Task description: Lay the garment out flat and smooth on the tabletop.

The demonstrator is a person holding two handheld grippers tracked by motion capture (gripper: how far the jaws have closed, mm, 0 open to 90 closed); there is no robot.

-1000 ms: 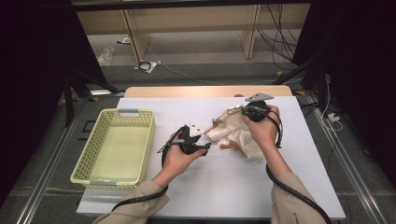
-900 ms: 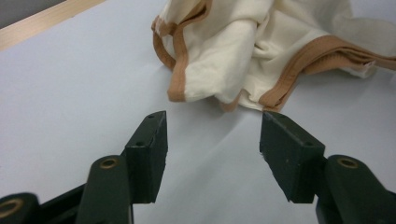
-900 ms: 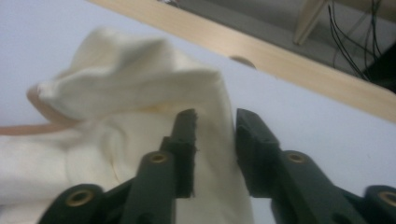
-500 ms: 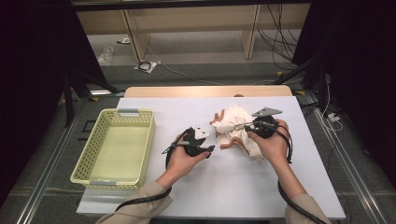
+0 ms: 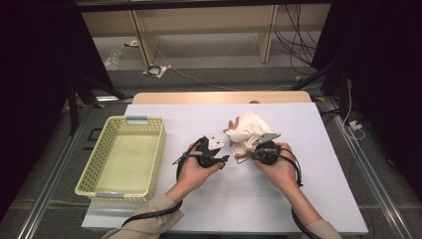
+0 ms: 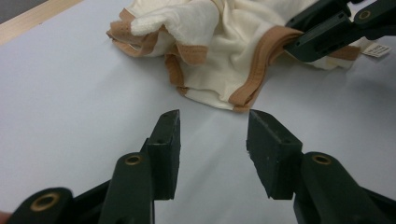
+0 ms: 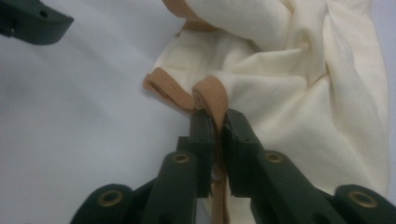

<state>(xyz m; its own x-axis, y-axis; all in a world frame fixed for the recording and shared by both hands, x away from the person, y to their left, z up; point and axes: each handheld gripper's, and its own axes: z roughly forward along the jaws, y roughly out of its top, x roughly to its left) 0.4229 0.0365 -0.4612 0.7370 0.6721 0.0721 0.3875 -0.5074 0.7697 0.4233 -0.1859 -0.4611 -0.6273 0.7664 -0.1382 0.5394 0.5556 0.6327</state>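
Note:
A crumpled cream garment with tan hems (image 5: 247,130) lies right of the white table's middle. My right gripper (image 5: 242,158) is at the garment's near edge, shut on a fold of tan hem (image 7: 211,95) that stands up between its jaws. My left gripper (image 5: 225,159) is just left of it, low over the table, and open. In the left gripper view the open gripper (image 6: 212,126) holds nothing, and the garment (image 6: 219,51) lies a short way ahead. There the right gripper (image 6: 299,44) clamps the hem at the upper right. One left jaw shows at the top left of the right gripper view.
A pale yellow plastic basket (image 5: 122,194) stands on the left of the table (image 5: 308,199), with nothing in it. The table's wooden far edge (image 5: 219,97) runs behind the garment. Cables trail from both grippers toward the near edge.
My right gripper came back toward the person and to the left, dragging the garment's hem with it. The garment sits nearer and more bunched. My left gripper barely moved.

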